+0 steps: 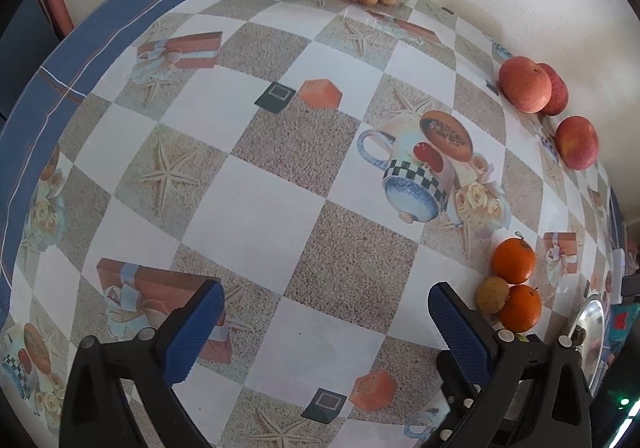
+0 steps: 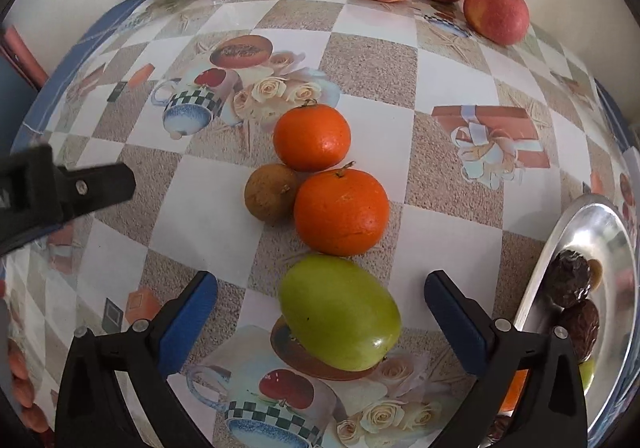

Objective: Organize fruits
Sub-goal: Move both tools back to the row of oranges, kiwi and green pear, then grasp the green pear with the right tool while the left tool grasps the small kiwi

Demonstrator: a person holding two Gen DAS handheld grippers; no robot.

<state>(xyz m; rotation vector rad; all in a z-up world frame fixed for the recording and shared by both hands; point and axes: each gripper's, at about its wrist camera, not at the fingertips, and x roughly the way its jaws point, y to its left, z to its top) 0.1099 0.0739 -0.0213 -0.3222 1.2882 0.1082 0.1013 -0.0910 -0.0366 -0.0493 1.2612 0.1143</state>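
Two grippers, both spread wide, nothing held. My right gripper brackets the green fruit on the surface; oranges at 12 o'clock. My left gripper over bare cloth.

Both hand-held grippers, left and right, gape, seemingly empty.

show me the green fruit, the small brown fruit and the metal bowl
green fruit (image 2: 340, 314), right wrist view, middle of its skin
small brown fruit (image 2: 270, 192), right wrist view, its centre
metal bowl (image 2: 592, 232), right wrist view, bare inner wall
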